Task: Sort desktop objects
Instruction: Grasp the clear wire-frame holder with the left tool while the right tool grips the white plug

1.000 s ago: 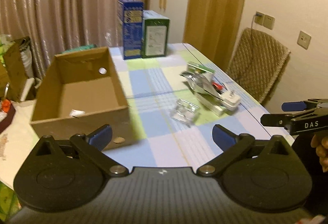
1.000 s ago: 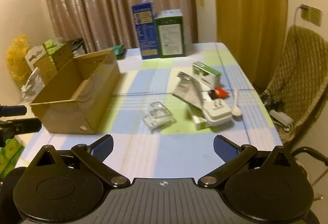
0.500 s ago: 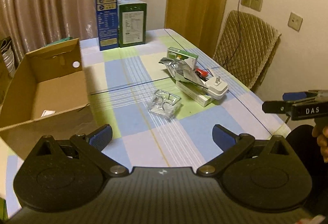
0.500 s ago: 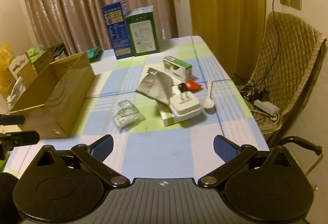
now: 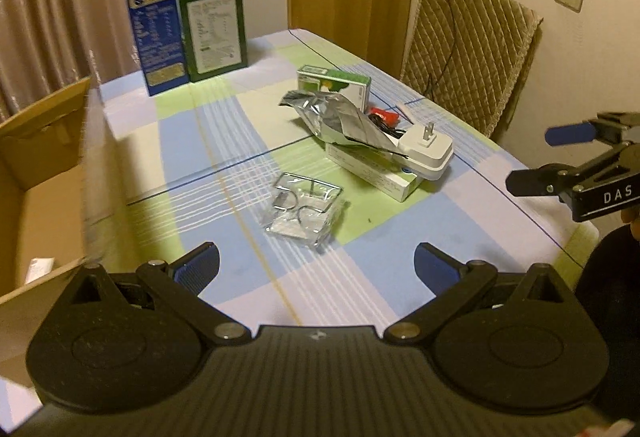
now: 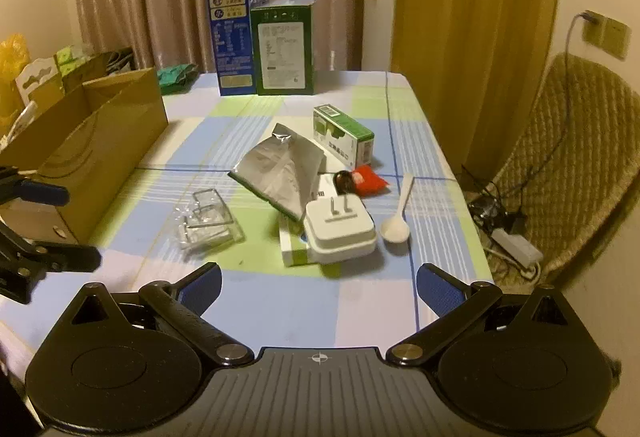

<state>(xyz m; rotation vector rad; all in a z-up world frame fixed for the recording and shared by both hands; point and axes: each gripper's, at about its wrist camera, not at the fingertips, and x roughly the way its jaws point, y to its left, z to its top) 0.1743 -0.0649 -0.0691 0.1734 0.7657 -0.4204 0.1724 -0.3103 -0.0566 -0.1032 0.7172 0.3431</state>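
we hold both hand-held grippers above the near edge of the tabletop (image 6: 248, 301), each with its jaws wide apart and empty. the left hand-held gripper (image 5: 316, 263) faces the clear plastic packet (image 5: 302, 211), which lies flat just ahead of it, long axis running slightly rightward and away. the right hand-held gripper (image 6: 318, 287) faces the white plug adapter (image 6: 340, 233), which rests on a thin white box (image 6: 292, 243) straight ahead. we judge the packet the left's nearest pick; the cardboard box (image 6: 96, 145) stands open to the left.
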